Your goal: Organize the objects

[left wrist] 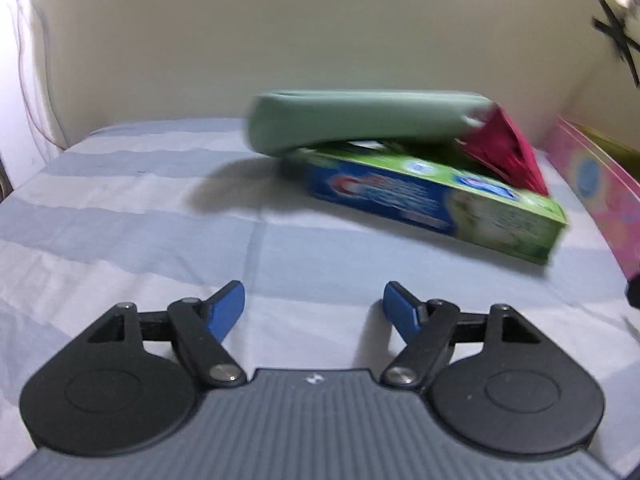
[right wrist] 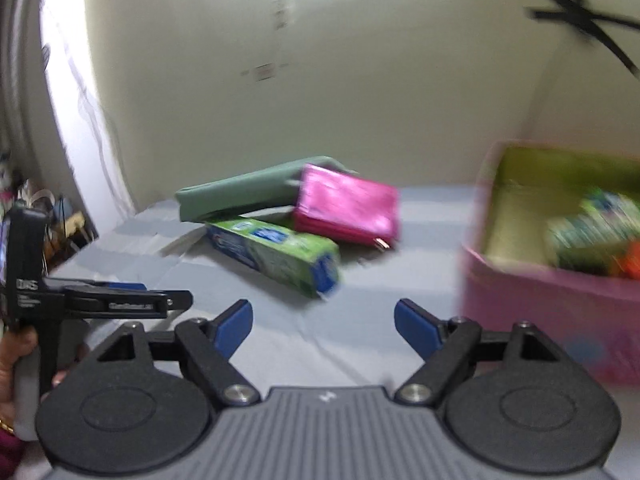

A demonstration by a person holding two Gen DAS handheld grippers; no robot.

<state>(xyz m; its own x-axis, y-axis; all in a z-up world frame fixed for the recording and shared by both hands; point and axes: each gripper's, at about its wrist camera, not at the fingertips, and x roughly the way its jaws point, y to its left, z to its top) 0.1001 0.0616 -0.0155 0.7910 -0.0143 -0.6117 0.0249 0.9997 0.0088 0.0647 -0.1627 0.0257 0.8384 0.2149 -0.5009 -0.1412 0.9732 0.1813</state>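
Box point(right wrist: 552, 292) contents blurred; toothpaste carton point(left wrist: 436, 204) partly under green pouch point(left wrist: 360, 120).

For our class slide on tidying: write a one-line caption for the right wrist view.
Open right gripper faces a green pouch, toothpaste box and pink purse on striped bedding, beside a pink bin.

Bare striped bedsheet point(right wrist: 320, 344) lies open between both claws and the pile ahead: a toothpaste box point(right wrist: 276, 258) with a green pouch point(right wrist: 244, 194) propped on its far end and a pink pouch point(right wrist: 348, 210) touching both. Sheet stays free left of the pile. On the right, the pink box's point(right wrist: 532, 308) wall blocks passage; the wall point(right wrist: 320, 80) closes the back.
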